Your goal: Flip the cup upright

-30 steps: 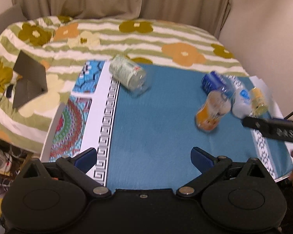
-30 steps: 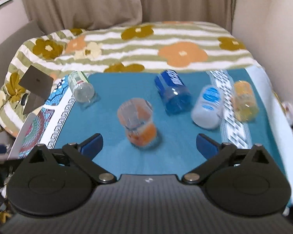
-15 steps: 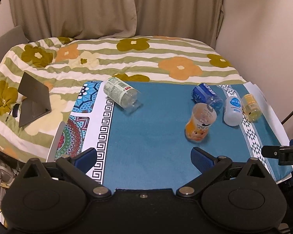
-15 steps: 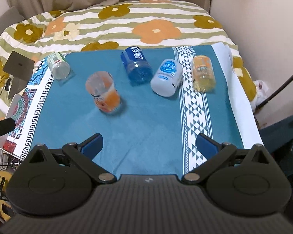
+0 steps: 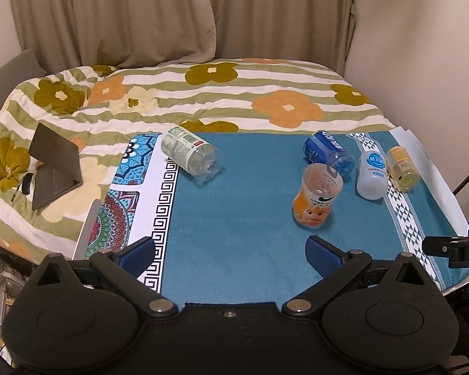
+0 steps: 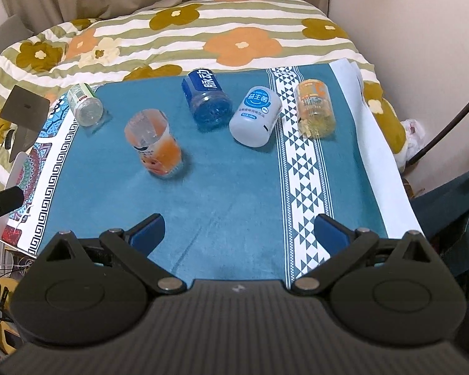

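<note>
Both grippers have pulled back from the orange cup (image 6: 154, 143), which stands upright; left gripper (image 5: 231, 248) and right gripper (image 6: 239, 229) jaws gape empty. Blue cup (image 6: 207, 100) reads 脉动.

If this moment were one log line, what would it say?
orange cup: standing | other four cups: lying | left gripper: open, empty | right gripper: open, empty

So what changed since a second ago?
Both cameras pulled back from the blue cloth, so everything looks farther off. The left gripper and right gripper stayed open and empty. The orange cup stayed standing; the other four stayed lying down.
</note>
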The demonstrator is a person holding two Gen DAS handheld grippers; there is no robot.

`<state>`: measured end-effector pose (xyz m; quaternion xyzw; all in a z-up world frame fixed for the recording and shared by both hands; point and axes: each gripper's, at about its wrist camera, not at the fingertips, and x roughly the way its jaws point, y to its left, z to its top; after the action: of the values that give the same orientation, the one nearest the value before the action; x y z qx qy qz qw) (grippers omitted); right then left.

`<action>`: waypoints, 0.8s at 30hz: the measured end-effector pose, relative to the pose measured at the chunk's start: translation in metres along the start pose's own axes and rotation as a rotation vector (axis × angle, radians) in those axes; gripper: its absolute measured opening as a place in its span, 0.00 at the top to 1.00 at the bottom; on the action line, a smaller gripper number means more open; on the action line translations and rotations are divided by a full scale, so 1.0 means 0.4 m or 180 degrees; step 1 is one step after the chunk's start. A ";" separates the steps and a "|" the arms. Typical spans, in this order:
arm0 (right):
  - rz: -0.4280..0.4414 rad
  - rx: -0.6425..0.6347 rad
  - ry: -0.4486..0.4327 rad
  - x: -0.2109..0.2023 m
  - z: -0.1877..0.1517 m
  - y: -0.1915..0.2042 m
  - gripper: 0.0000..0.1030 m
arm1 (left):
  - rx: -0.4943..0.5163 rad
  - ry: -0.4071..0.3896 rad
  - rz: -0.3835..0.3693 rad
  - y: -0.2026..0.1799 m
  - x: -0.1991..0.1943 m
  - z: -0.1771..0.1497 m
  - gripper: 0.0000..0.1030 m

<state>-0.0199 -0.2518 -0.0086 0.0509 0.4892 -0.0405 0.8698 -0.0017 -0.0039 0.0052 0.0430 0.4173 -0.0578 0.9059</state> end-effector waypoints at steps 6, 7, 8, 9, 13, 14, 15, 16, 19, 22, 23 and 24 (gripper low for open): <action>-0.0002 0.0004 0.0007 0.003 0.002 0.000 0.00 | 0.0056 -0.0028 -0.0004 -0.011 0.004 0.010 0.00; 0.0000 0.0004 0.0006 0.002 0.002 0.000 0.00 | 0.0060 -0.0027 -0.0005 -0.010 0.005 0.011 0.00; 0.0001 0.0003 0.0006 0.003 0.002 0.000 0.00 | 0.0063 -0.0024 -0.0005 -0.010 0.007 0.011 0.00; 0.0001 0.0003 0.0008 0.003 0.002 0.000 0.00 | 0.0064 -0.0019 -0.0005 -0.010 0.009 0.012 0.00; -0.0003 0.0004 0.0016 0.006 0.004 0.003 0.00 | 0.0063 -0.0009 -0.0010 -0.011 0.011 0.013 0.00; -0.0003 0.0004 0.0018 0.006 0.004 0.003 0.00 | 0.0066 -0.0008 -0.0010 -0.011 0.012 0.013 0.00; -0.0006 0.0004 0.0019 0.006 0.004 0.003 0.00 | 0.0069 -0.0007 -0.0010 -0.012 0.013 0.014 0.00; -0.0011 0.0003 0.0021 0.008 0.004 0.005 0.00 | 0.0071 -0.0006 -0.0013 -0.012 0.014 0.015 0.00; -0.0010 0.0004 0.0023 0.008 0.005 0.004 0.00 | 0.0070 -0.0003 -0.0021 -0.014 0.017 0.017 0.00; -0.0013 0.0006 0.0027 0.012 0.004 0.005 0.00 | 0.0074 -0.0002 -0.0027 -0.014 0.018 0.016 0.00; -0.0013 0.0005 0.0028 0.012 0.004 0.005 0.00 | 0.0077 -0.0001 -0.0026 -0.015 0.019 0.016 0.00; -0.0014 0.0004 0.0027 0.012 0.004 0.005 0.00 | 0.0080 -0.0001 -0.0025 -0.014 0.019 0.016 0.00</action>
<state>-0.0158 -0.2501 -0.0117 0.0505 0.4930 -0.0424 0.8675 0.0073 -0.0109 0.0035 0.0528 0.4165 -0.0666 0.9051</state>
